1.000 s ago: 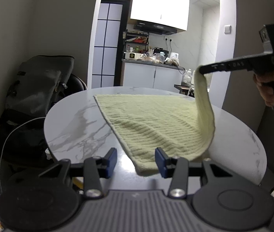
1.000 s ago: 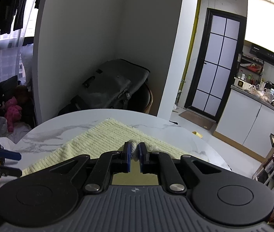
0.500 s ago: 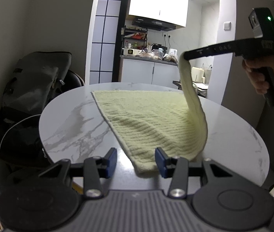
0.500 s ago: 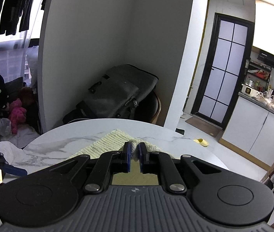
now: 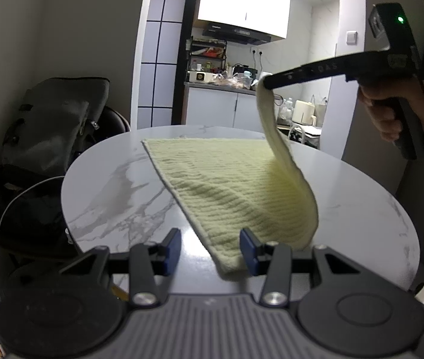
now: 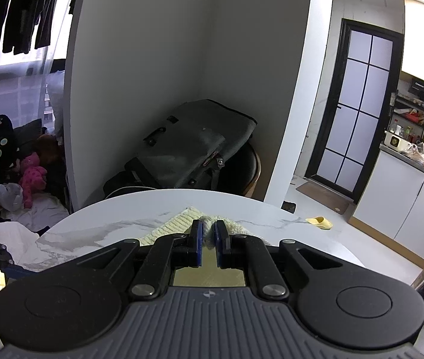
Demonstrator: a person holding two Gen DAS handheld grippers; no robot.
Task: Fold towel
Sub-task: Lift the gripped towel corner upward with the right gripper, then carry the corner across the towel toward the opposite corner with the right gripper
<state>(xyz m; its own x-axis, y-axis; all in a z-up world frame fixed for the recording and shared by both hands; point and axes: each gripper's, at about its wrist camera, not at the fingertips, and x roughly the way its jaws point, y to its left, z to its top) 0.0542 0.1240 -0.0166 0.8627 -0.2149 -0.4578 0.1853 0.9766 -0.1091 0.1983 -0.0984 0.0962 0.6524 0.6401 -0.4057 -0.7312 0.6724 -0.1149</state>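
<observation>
Two grippers here, and only one has hold of anything: the right gripper has its jaws pinched on one corner of the pale yellow towel and holds that corner up in the air, so the cloth curls up off the round marble table while the rest lies flat across it. The left gripper sits low at the near edge of the table with its jaws wide apart and nothing between them; the towel's near corner lies just inside the right-hand pad, hard to say if it's touching. So I'd call this the start of the first fold. Next move probably needs the left one to close on that near corner, then both carry their corners across to the far side. Writing-wise, there's lettering on the right gripper's finger, maybe "DAS", too blurry to trust.
</observation>
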